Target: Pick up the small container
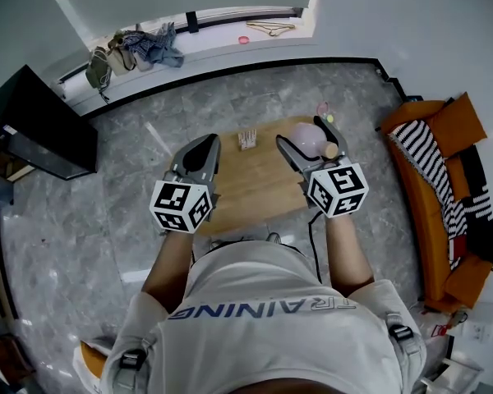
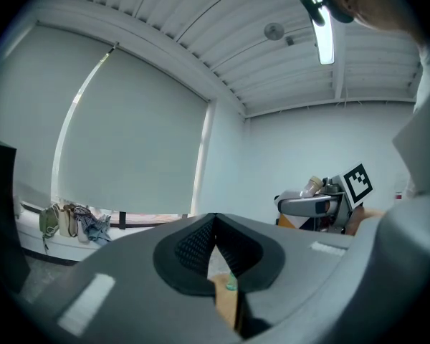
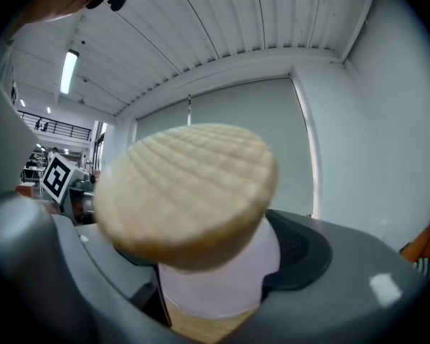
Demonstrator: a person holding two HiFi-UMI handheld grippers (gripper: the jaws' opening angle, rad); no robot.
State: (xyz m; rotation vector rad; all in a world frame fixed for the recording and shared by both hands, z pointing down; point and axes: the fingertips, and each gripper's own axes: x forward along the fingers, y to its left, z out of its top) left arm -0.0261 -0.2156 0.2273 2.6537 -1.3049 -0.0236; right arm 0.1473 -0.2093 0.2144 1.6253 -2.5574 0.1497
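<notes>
My right gripper [image 1: 301,131] is shut on the small container [image 1: 304,142], a pale pink pot with a round wooden lid [image 1: 331,149], and holds it above the wooden table [image 1: 255,187]. In the right gripper view the lid [image 3: 186,192] tilts toward the camera and fills the middle, with the pale body [image 3: 218,282] wedged between the dark pads [image 3: 301,253]. My left gripper [image 1: 207,142] hovers over the table's left part. Its fingertips meet, shut with nothing in them [image 2: 215,222]. The right gripper [image 2: 312,205] also shows in the left gripper view, off to the right.
A small clear rack [image 1: 246,139] stands at the table's far edge. Pink and green bits [image 1: 323,110] lie on the floor beyond it. An orange sofa with a striped cloth [image 1: 444,179] is at the right, a black cabinet [image 1: 33,121] at the left, and clothes [image 1: 144,46] lie on the sill.
</notes>
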